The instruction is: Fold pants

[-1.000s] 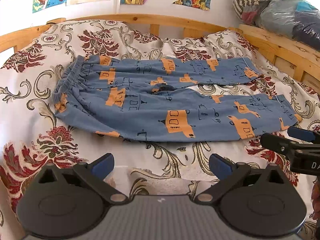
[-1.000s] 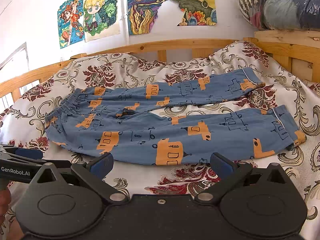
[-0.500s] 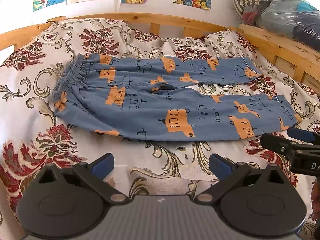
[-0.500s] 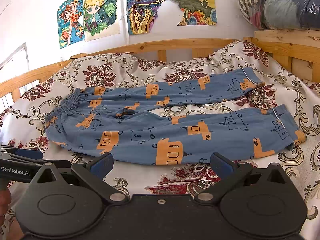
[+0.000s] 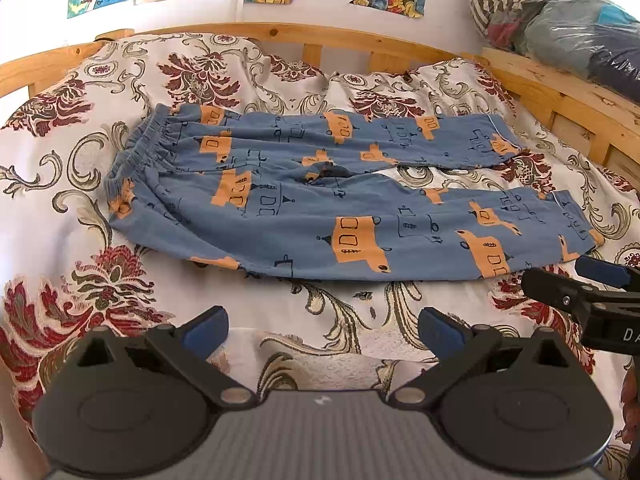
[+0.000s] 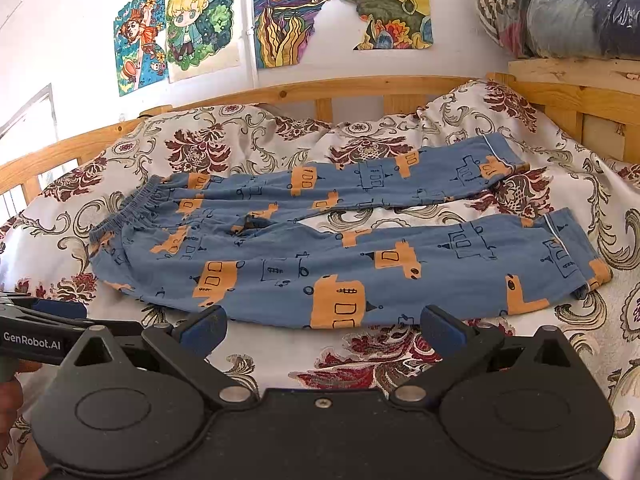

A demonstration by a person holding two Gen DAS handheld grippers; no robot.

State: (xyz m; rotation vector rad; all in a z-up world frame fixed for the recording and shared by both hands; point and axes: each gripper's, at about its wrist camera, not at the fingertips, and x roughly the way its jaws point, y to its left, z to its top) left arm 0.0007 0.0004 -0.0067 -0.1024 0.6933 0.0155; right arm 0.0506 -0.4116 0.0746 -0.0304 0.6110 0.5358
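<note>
Pants: blue w/ orange print, flat on floral bedspread, waistband left, legs apart to right. Left gripper: fingers wide apart, holding nothing, short of near hem. Right gripper: same, nr lower leg edge.

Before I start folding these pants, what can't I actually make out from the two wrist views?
- Underside of the pants: hidden in both views, lying flat on the bedspread.
- Near bed edge: blocked in both views by each gripper's body.
- Right gripper: in the left wrist view only its tip shows, cut off by the right edge.
- Left gripper: in the right wrist view, cut off by the left edge.
- Bagged bundle: contents blurred by plastic.
</note>
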